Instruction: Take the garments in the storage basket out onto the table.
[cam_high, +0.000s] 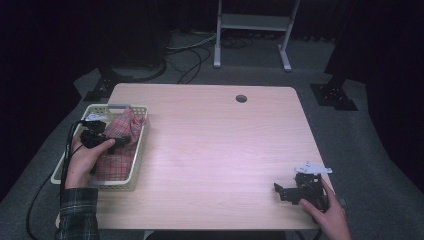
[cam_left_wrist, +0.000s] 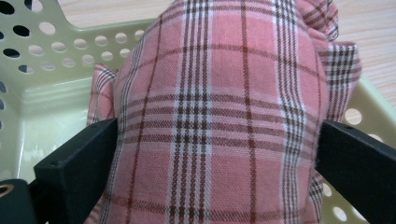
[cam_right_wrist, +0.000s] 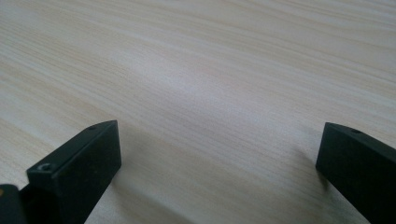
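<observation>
Left gripper (cam_high: 120, 141) over basket (cam_high: 141, 150), jaws wide around plaid cloth (cam_left_wrist: 219, 121); right gripper (cam_high: 278, 191) low on table (cam_high: 210, 145), jaws apart.

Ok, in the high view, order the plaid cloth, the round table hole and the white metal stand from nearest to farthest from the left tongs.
1. Pink plaid cloth, under the left tongs, in the basket.
2. Round hole in the wooden table, far edge.
3. White metal stand, on the floor beyond.
</observation>
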